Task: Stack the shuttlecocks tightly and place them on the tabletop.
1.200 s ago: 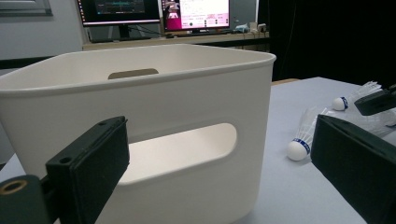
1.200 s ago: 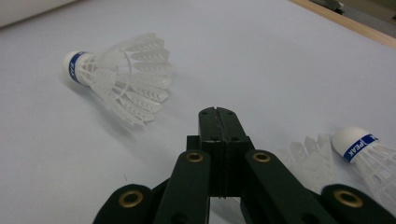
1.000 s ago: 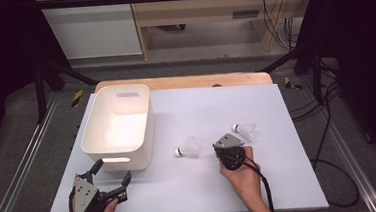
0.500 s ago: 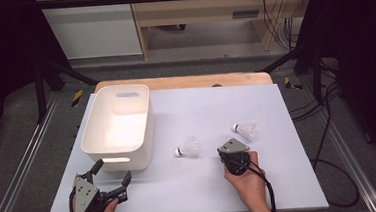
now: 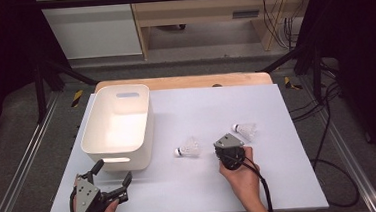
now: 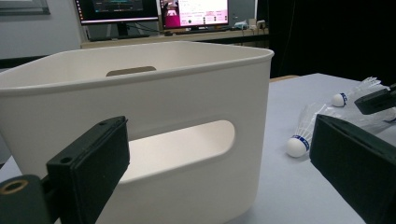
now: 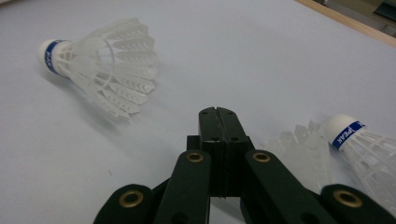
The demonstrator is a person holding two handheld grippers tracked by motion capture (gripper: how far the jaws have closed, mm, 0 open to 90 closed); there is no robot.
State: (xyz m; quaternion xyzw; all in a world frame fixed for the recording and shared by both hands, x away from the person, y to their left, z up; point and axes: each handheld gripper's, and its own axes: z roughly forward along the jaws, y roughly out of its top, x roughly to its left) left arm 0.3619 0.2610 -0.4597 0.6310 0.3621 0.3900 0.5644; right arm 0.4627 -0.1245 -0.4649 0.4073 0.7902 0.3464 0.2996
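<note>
From above: two shuttlecocks lie on the white table (image 5: 186,106), one (image 5: 188,148) at nine o'clock of the right gripper (image 5: 229,152), the other (image 5: 245,129) at one o'clock; one white bin (image 5: 120,127) stands at eleven o'clock of the left gripper (image 5: 112,180).

Left gripper view: its jaws spread wide, holding nothing, before the bin (image 6: 140,126).

Right gripper view: jaws pressed together, empty. Featherlight and fragile, each shuttlecock (image 7: 100,65) looks best pinched at its firm cork, not its brittle skirt.
</note>
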